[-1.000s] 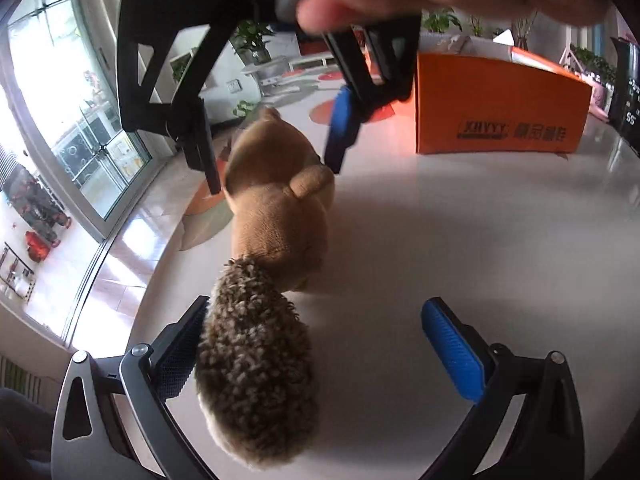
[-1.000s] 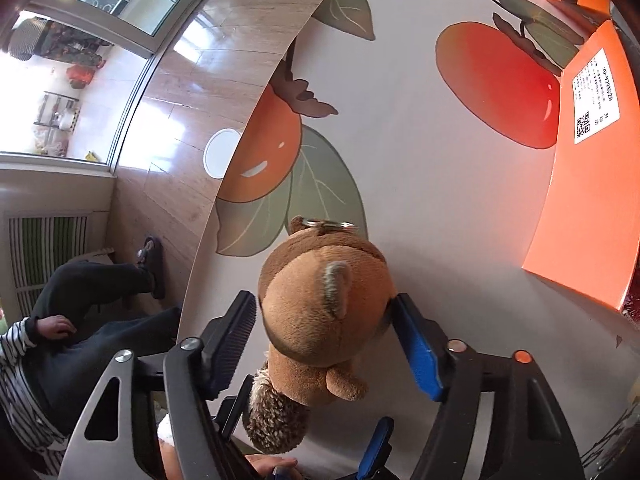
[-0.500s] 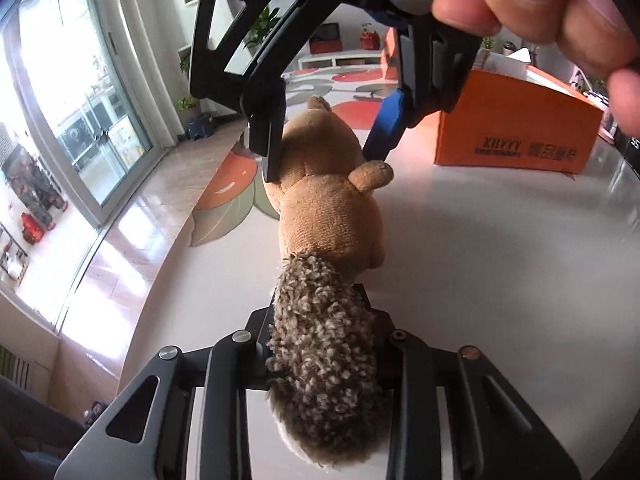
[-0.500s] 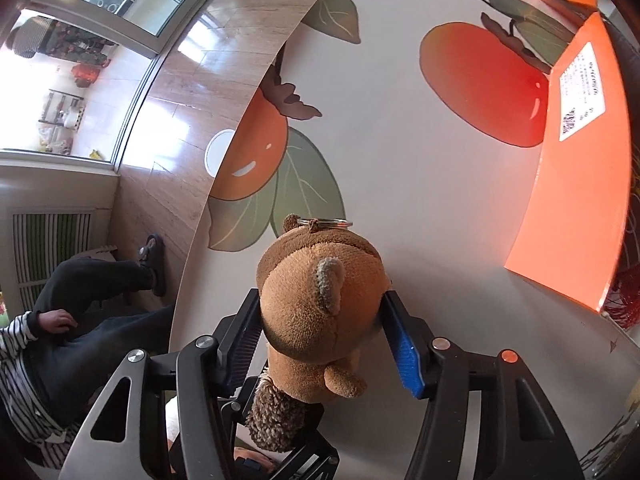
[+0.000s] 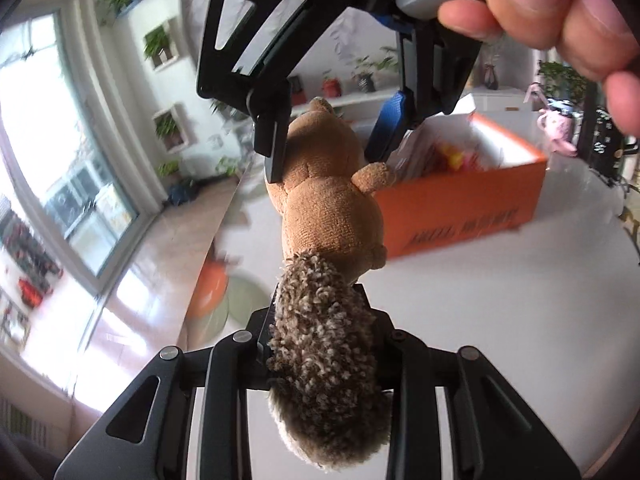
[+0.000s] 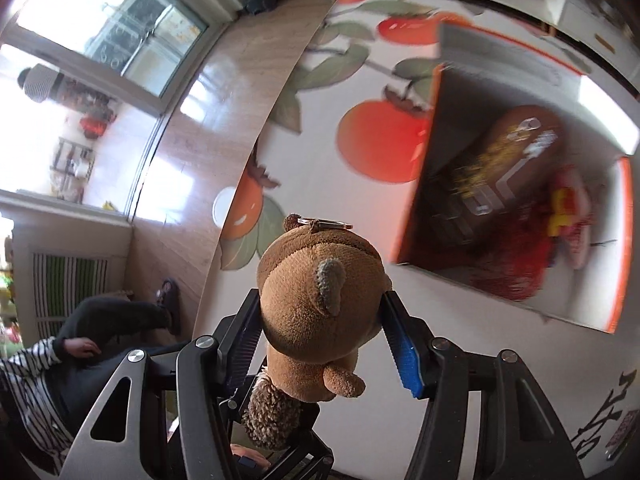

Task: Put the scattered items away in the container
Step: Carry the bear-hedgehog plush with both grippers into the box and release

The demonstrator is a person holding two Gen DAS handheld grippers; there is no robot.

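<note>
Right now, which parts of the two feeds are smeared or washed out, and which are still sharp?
Left wrist view: plush squirrel sharp, orange box lettering motion-smeared, window blown out. Right wrist view: squirrel's head sharp between the right gripper fingers, box contents streaked and unreadable, floor glare near the window.

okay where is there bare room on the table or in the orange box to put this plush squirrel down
The white table is bare in front of the orange box, right of the plush squirrel. Inside the box, the white patch by the far wall looks free; the brown package and red items crowd the rest. Both claws, left claw and right claw, grip the plush.
</note>
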